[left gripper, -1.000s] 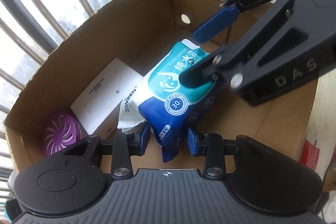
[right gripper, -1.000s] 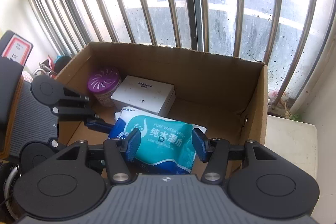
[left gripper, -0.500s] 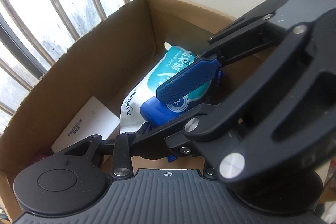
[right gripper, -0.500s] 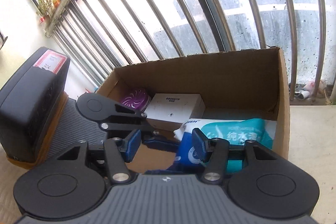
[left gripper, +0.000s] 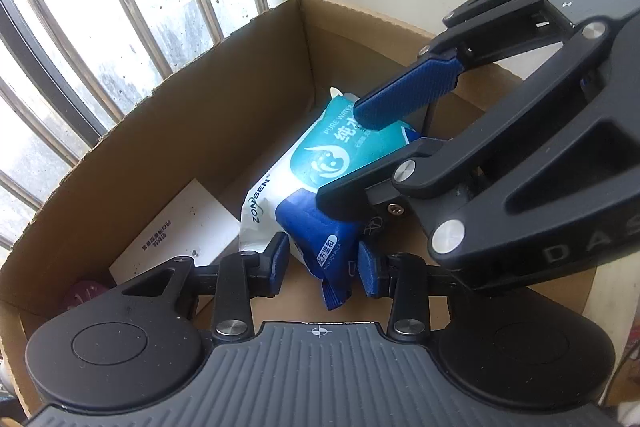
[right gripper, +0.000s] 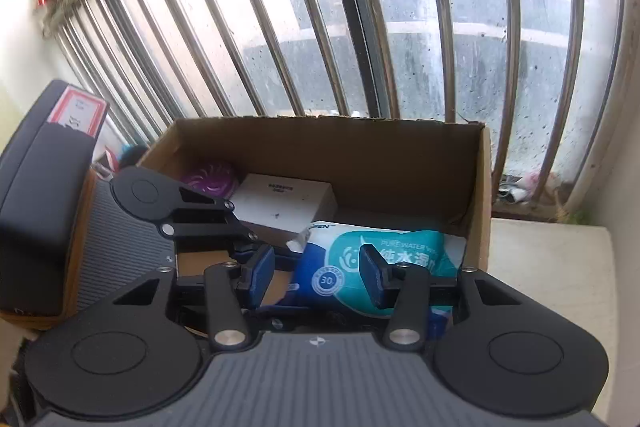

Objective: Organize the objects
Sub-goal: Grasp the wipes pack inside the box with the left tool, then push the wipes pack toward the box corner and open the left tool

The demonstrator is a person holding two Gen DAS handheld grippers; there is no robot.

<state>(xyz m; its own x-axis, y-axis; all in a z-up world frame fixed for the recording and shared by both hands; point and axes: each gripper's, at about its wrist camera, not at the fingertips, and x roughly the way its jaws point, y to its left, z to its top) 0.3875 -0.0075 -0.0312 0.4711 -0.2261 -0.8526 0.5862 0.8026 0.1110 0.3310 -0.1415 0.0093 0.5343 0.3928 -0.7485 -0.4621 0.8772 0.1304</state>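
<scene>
Already the cardboard box [left gripper: 168, 131] by the barred window [right gripper: 360, 11] held the whole set: a white carton [right gripper: 286, 205] and a purple ribbed freshener [right gripper: 210, 181] sat against its far wall, and the wet-wipes pack [left gripper: 320, 163] lay nearest the front, slanted across the floor of the box. Compared with a second before, the right tool [right gripper: 316, 275] had drawn back and up from the pack, its jaws narrowing a little with nothing pinched between them. The left tool [left gripper: 322, 263] had just eased its jaws slightly apart around the pack's blue lower end; whether its pads still pressed the wrapper could not be told. Judging by that, the pack was being let go and this item's placement was nearly finished.
</scene>
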